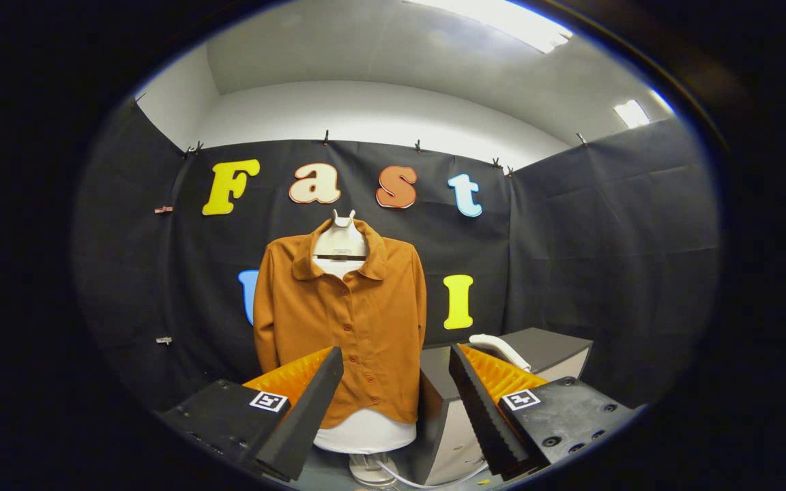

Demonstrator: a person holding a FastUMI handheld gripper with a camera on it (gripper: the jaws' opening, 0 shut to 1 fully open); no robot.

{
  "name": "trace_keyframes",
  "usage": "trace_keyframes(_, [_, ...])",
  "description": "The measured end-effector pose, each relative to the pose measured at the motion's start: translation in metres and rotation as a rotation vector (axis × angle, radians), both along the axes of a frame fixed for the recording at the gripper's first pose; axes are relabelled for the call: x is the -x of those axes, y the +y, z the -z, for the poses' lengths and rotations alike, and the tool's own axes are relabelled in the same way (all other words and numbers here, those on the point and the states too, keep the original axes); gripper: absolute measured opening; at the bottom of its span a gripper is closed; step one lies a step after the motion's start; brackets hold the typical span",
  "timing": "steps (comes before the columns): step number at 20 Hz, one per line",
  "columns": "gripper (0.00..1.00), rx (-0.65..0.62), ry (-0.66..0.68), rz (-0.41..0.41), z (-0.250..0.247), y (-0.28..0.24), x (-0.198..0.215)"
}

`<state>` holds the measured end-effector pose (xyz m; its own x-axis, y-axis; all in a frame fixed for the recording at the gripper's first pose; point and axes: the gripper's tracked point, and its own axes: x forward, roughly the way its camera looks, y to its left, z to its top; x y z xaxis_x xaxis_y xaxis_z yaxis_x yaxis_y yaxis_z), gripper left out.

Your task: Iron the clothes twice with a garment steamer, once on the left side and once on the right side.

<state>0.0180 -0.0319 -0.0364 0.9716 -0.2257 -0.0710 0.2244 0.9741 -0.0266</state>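
Shirt on a form, steamer on the cabinet, tongs (396, 354) held wide apart and empty.

A rust-orange button-up shirt (342, 327) hangs upright on a white torso form (364, 431), collar open, front buttoned, hem loose over the form's base, just beyond the tongs. The white garment steamer (500, 349), only partly seen, lies on the dark top of a cabinet (543, 348) beside the shirt, behind the right finger.

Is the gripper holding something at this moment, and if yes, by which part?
Nothing is held. The gripper is open, its fingers apart with only air between them. The shirt hangs beyond them, and the steamer handle rests on the cabinet.
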Motion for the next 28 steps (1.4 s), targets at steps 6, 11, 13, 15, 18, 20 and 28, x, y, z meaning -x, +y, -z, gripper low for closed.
trace_keyframes(6, [0.98, 0.007, 0.035, 0.039, 0.024, -0.054, -0.043])
trace_keyframes(11, [0.98, 0.005, 0.038, 0.05, 0.034, -0.13, -0.1])
trace_keyframes(13, [0.98, 0.006, 0.054, 0.053, 0.042, -0.164, -0.123])
trace_keyframes(15, [0.98, 0.009, 0.072, 0.057, 0.052, -0.198, -0.144])
trace_keyframes(18, [0.98, -0.003, 0.096, 0.074, 0.067, -0.247, -0.171])
trace_keyframes(20, [0.98, -0.013, 0.116, 0.076, 0.079, -0.27, -0.187])
trace_keyframes(28, [0.99, -0.089, 0.226, 0.095, 0.139, -0.336, -0.236])
